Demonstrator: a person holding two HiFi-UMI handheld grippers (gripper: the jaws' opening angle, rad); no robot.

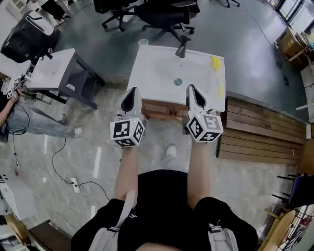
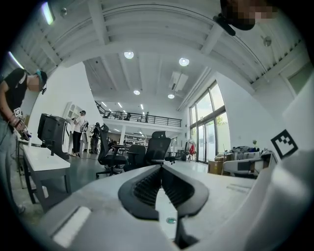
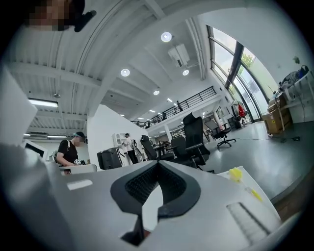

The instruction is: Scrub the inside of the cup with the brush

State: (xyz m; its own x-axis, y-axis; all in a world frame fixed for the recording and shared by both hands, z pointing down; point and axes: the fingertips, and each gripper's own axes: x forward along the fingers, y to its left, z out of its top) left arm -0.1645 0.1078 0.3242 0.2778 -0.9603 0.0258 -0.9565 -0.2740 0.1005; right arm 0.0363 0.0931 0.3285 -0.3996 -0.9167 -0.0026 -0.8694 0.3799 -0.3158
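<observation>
A clear cup (image 1: 143, 42) stands upright at the far left corner of the white sink unit (image 1: 157, 68). A yellow brush (image 1: 215, 61) lies along the sink's right side, and in the right gripper view the brush (image 3: 236, 173) shows ahead to the right. My left gripper (image 1: 132, 90) is shut and empty, held level over the sink's near left edge. My right gripper (image 1: 191, 88) is also shut and empty, over the near edge right of the drain (image 1: 177, 81). Both gripper views show the jaws (image 2: 161, 167) (image 3: 158, 163) meeting at their tips.
A dark faucet (image 1: 182, 46) stands at the sink's far edge. Black office chairs (image 1: 162, 14) are behind it. A white side table (image 1: 51, 68) and a person (image 1: 19, 120) are at the left. Wooden decking (image 1: 260, 130) lies right. A cable with a power strip (image 1: 74, 184) runs over the floor.
</observation>
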